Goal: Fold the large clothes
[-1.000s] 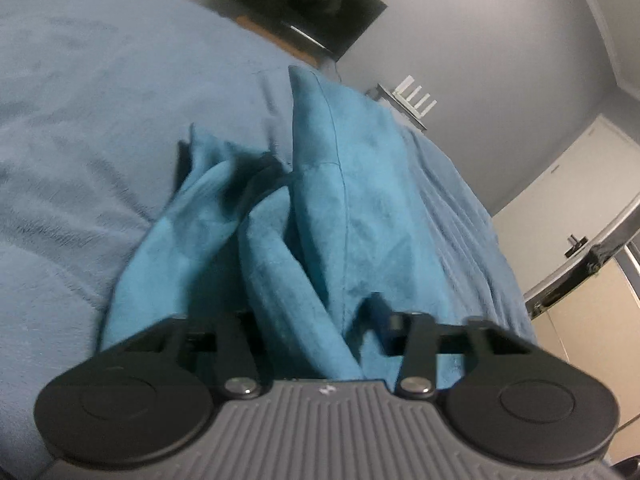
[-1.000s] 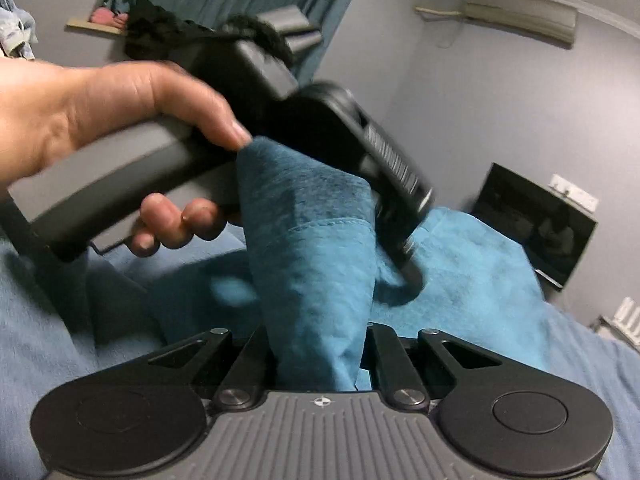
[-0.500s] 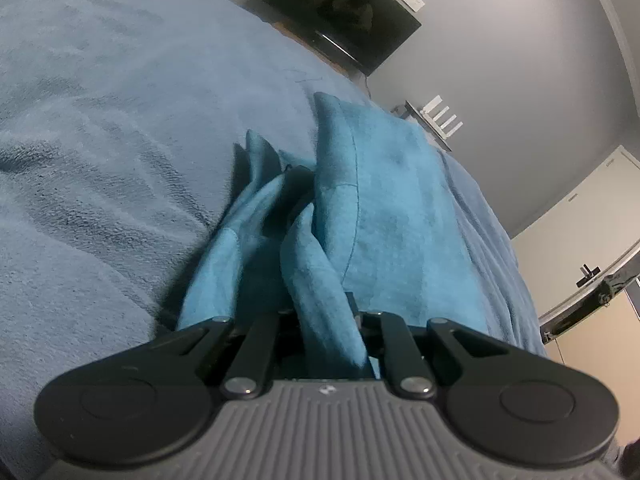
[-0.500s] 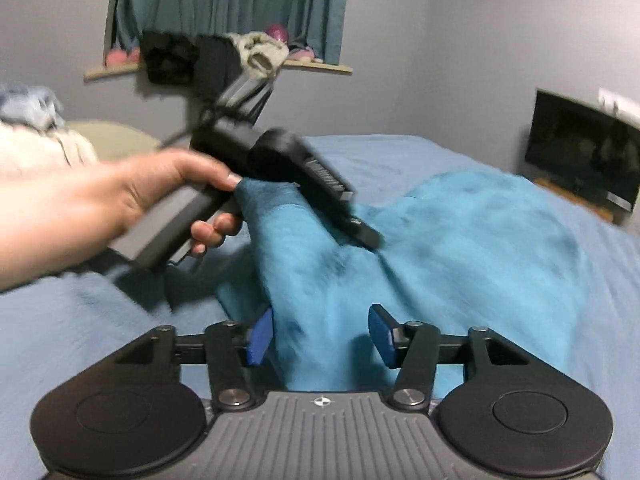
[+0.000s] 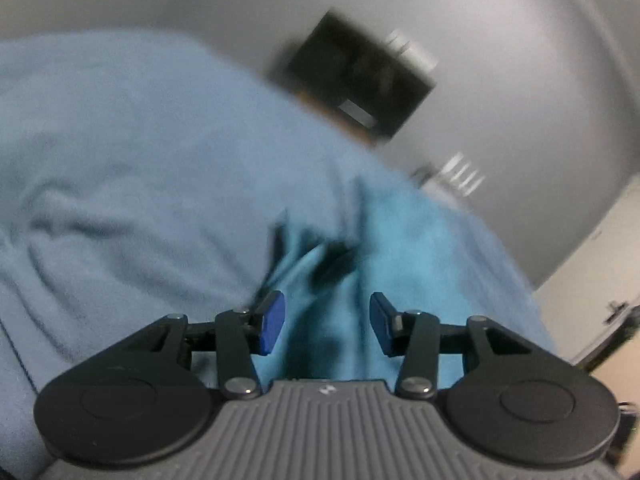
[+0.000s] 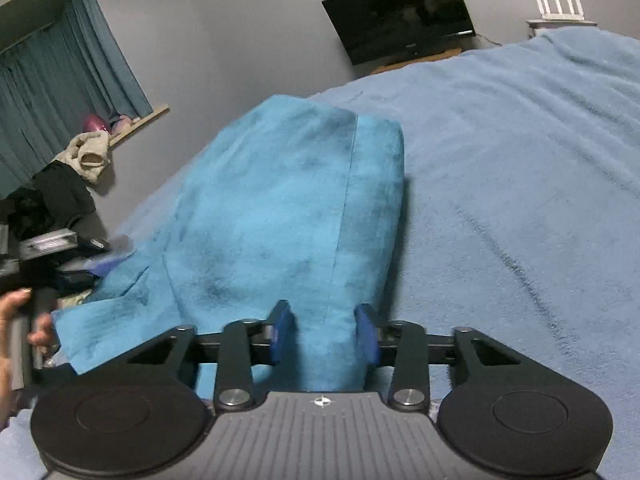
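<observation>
A teal garment (image 6: 288, 200) lies folded on the light blue bed cover (image 6: 520, 160). It also shows, blurred, in the left wrist view (image 5: 400, 248). My left gripper (image 5: 326, 326) is open just above the garment's near edge, its blue pads (image 5: 272, 322) apart with cloth lying below them. My right gripper (image 6: 324, 332) is open, its pads on either side of the garment's near end without pinching it. The left gripper and the hand on it also show at the left edge of the right wrist view (image 6: 60, 260).
A dark TV (image 6: 400, 12) stands against the grey wall beyond the bed. A white router (image 6: 558, 8) sits at the back right. Teal curtains (image 6: 60, 80) and a pile of clothes (image 6: 72, 176) are at the left. A pale cupboard door (image 5: 600, 280) is at the right.
Both grippers have opened and let go of the teal garment, which now lies flat on the bed. The left gripper has swung away fast to the left side.
</observation>
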`<state>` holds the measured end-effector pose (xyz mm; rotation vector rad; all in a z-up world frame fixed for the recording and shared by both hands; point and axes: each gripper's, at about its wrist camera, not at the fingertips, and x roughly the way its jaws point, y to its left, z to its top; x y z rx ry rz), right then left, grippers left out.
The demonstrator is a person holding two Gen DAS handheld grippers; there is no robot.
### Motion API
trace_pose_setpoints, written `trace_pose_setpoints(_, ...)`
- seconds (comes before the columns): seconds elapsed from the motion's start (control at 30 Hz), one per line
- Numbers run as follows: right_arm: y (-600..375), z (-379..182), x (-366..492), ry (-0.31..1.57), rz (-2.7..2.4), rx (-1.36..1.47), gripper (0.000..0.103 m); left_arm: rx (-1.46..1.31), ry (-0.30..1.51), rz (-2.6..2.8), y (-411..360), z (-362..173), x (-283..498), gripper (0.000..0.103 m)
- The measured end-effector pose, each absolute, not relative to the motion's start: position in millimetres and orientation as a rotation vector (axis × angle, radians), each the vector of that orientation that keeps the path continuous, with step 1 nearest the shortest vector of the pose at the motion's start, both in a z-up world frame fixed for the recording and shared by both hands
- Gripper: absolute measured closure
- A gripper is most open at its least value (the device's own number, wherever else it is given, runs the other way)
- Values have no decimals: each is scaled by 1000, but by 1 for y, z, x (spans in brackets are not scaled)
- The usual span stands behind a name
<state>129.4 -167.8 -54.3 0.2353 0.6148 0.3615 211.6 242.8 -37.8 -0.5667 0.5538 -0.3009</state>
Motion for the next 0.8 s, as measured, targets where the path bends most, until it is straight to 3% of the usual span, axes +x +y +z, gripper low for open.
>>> trace_pose_setpoints(0.1,-160,-58,127,602,357,206,59,-572,577,-430,232,-31,202,51)
trace_pose_setpoints(0.37,-147,-60,147,594,354,238,59,-565,955,-514,199,-85,220,46)
trace_pose_setpoints(0.47,-142,-60,149,594,354,234,58,-637,949,-535,208,-90,216,47)
trace_pose_setpoints(0.53,-138,-60,148,591,351,240,57,-666,899,-527,213,-90,209,91)
trace_pose_setpoints(0.73,-132,-61,151,565,360,249,51,-607,598,-564,220,-60,170,99)
trace_pose_setpoints(0.8,-123,-60,155,546,400,264,51,-609,583,-444,231,-64,169,100)
